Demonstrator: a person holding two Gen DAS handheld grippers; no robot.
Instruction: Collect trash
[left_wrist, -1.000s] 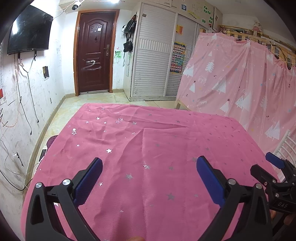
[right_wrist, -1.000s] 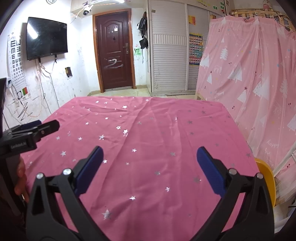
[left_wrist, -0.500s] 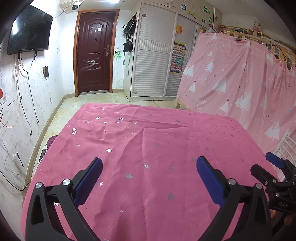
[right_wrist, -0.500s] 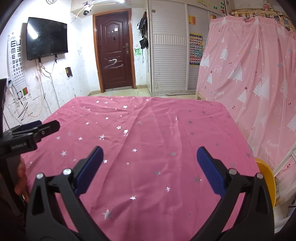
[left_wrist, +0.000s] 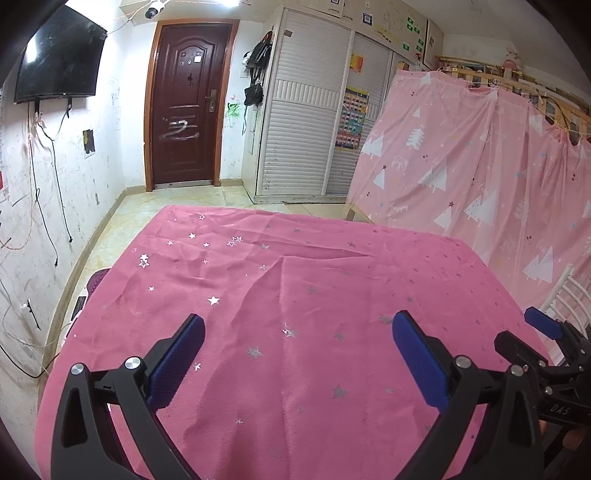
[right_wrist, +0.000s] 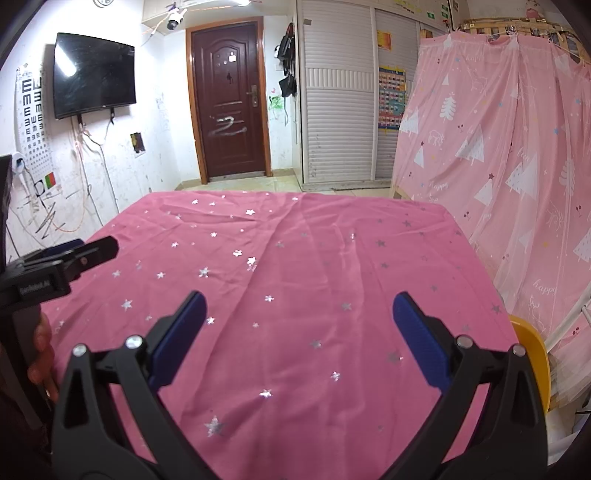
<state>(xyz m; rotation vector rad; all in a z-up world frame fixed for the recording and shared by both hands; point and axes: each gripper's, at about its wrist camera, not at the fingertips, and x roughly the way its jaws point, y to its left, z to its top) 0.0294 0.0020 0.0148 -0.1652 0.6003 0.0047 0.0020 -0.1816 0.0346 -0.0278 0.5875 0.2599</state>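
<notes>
A table under a pink cloth with silver stars (left_wrist: 295, 295) (right_wrist: 295, 277) fills both views, and I see no trash on it. My left gripper (left_wrist: 297, 354) hovers above the near edge, open, with nothing between its blue pads. My right gripper (right_wrist: 297, 332) is open too and holds nothing. In the left wrist view the right gripper (left_wrist: 532, 332) shows at the right edge. The left gripper (right_wrist: 85, 251) pokes in from the left of the right wrist view, with a hand (right_wrist: 40, 354) under it.
A pink curtain with white trees (left_wrist: 480, 177) (right_wrist: 498, 147) hangs along the table's right side. A yellow chair (right_wrist: 532, 358) sits at the near right corner. Beyond the table are a brown door (left_wrist: 184, 107), white shutter cupboards (right_wrist: 340, 92) and a wall television (right_wrist: 92, 88).
</notes>
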